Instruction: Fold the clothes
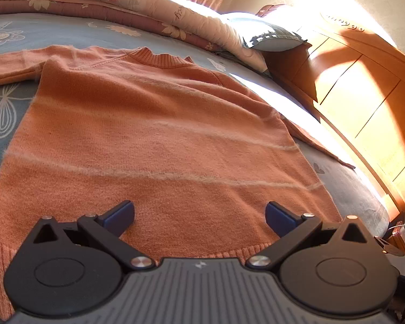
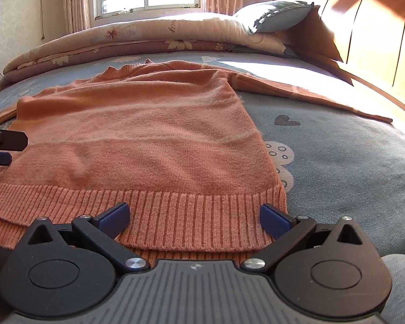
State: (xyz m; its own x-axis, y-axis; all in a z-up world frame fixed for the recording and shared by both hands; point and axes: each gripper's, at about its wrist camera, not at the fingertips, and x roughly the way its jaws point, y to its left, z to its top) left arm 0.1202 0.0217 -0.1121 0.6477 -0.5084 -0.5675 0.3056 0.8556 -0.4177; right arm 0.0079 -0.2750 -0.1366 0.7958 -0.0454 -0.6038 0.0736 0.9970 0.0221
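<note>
- A fuzzy orange knitted sweater with pale thin stripes [image 1: 159,135] lies flat on a bed covered by a blue sheet printed with white flowers and hearts [image 2: 337,156], collar toward the far side and ribbed hem [image 2: 191,216] nearest the cameras.
- 1 sleeve [image 2: 310,94] stretches out over the sheet toward the orange wooden headboard [image 2: 370,35]; the other runs off the opposite way.
- The left claw [image 1: 199,216] hovers just above the lower body of the sweater, its 2 blue-padded fingers [image 1: 121,213] spread wide apart and gripping nothing.
- The right claw [image 2: 194,216] sits over the hem near the sweater's corner (the hem shows as 2 layers here), fingers equally wide apart and empty.
- A folded pink floral quilt [image 2: 137,37] and a grey-blue pillow [image 2: 275,16] rest along the bed's far edge.
</note>
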